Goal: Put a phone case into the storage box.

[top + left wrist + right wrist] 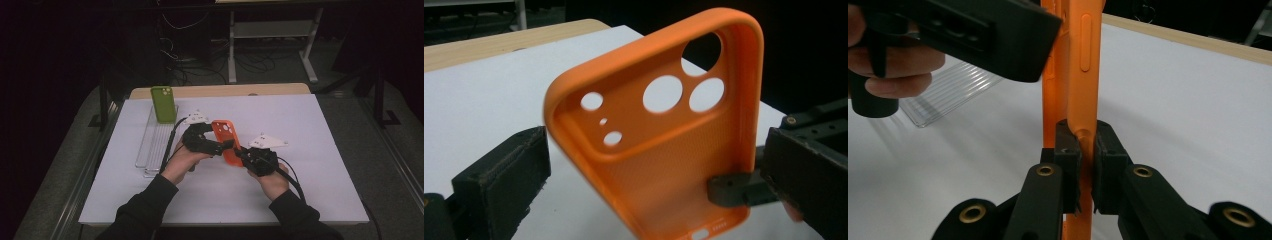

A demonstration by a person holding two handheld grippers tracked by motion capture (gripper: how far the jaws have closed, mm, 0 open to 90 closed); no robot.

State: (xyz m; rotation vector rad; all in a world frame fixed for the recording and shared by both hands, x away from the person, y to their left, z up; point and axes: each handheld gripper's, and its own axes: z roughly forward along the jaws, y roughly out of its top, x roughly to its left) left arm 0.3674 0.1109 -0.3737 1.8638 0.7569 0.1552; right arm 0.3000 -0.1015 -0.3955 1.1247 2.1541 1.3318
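Observation:
An orange phone case (pixel 227 140) is held upright above the middle of the white table, its inside with the camera holes (pixel 659 135) facing my left gripper's camera. My right gripper (pixel 1087 150) is shut on the case's lower side edge (pixel 1083 75), one pad on each face. My left gripper (pixel 654 170) is open, and its wide-set jaws stand either side of the case without pressing on it. In the high view the left gripper (pixel 220 146) comes from the left and the right gripper (pixel 242 154) from the right.
A green phone case (pixel 163 103) leans at the far end of a clear ribbed tray (pixel 150 145) on the left of the white table (pixel 310 165). The same tray (pixel 943 95) lies behind a hand (pixel 893 65). A wooden strip (pixel 220 91) runs along the far edge.

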